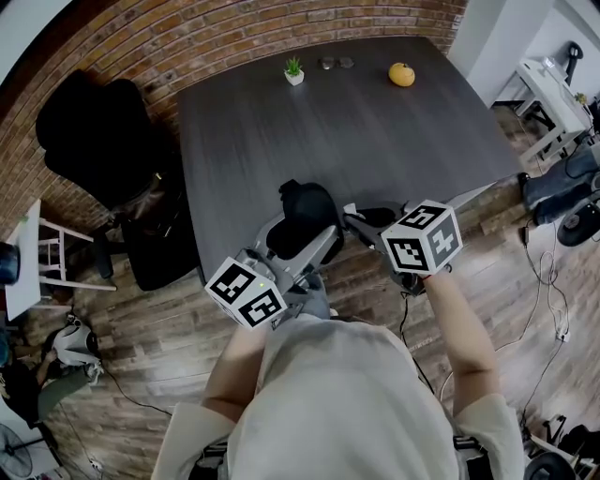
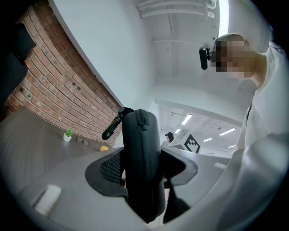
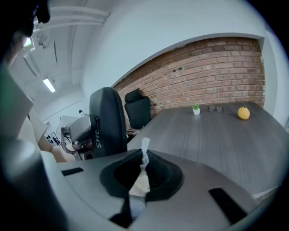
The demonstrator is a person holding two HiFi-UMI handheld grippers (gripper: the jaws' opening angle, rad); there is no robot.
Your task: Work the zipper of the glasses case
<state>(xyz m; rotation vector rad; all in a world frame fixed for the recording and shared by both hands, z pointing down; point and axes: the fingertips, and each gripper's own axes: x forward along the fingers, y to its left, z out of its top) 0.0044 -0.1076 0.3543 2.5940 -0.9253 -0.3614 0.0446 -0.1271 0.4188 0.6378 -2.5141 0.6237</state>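
left gripper – clamped wide on upright black glasses case | right gripper – jaws closed, pinching thin white strip

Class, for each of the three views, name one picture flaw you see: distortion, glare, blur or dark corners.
Head view: fisheye curves the table edges and brick wall. Left gripper view: ceiling light blows out; the close glasses case looks soft. Right gripper view: the white strip in the jaws is blurred; corners are dark.
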